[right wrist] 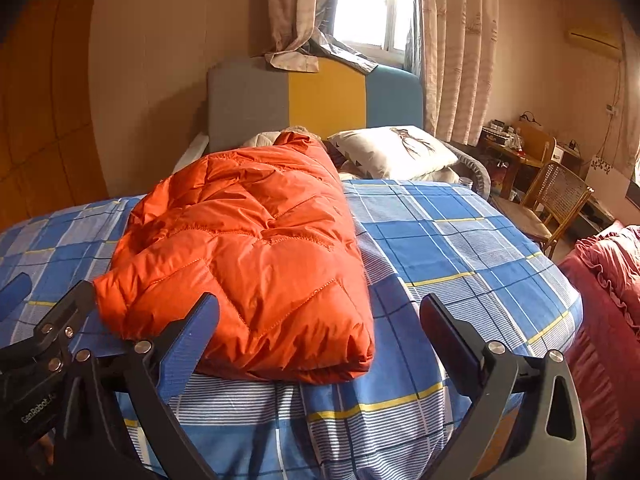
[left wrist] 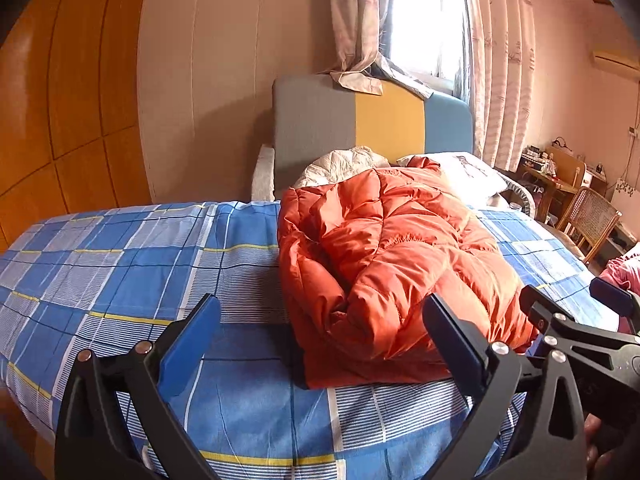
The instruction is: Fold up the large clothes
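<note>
An orange quilted jacket [right wrist: 248, 240] is seen folded lengthwise on the checked bed [right wrist: 460, 248]. It is judged light, puffy, slippery and springy; the near hem corners should be pinched deep. The left hand-held gripper [left wrist: 320, 344] and right hand-held gripper [right wrist: 320, 340] are held wide open, empty.

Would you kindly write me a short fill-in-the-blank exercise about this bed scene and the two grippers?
1. The folded puffer jacket is ____ in colour.
2. It lies on a blue ____ bedsheet.
3. The left gripper and right gripper both stand ____, holding nothing.
4. The white pillow lies near the ____.

Missing words: orange; checked; open; headboard
</note>
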Tool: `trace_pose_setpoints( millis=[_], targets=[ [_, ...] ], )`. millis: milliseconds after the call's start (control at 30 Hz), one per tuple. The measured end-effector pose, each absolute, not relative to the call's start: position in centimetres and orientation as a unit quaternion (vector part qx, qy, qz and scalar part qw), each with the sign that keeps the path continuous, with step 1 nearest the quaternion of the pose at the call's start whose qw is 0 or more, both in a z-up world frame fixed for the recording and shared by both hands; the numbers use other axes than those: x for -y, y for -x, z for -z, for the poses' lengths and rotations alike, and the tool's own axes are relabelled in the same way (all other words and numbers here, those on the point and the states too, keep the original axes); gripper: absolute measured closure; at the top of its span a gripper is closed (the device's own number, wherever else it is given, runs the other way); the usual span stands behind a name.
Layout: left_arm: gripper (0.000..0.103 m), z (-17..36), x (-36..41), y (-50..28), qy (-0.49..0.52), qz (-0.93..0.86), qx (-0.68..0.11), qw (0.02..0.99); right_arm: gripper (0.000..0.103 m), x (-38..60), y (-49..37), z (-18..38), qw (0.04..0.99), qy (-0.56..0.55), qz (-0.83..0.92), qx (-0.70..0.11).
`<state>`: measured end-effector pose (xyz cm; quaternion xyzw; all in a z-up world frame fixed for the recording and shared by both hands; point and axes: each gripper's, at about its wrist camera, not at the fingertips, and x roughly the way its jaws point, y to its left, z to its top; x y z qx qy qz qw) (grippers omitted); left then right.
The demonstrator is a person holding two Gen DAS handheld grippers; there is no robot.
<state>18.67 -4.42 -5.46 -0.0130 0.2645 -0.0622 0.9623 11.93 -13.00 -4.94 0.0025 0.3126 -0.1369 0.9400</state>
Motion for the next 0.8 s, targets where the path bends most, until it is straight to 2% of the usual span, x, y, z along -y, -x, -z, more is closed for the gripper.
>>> trace_pose_setpoints(
  millis=[800],
  targets=[
    [0.002,4.9,3.9,-17.1,0.018,0.038,-0.269,0.962,0.003,13.3,-10.8,4.6,0.940,-0.010,0.141,-0.310]
  ],
)
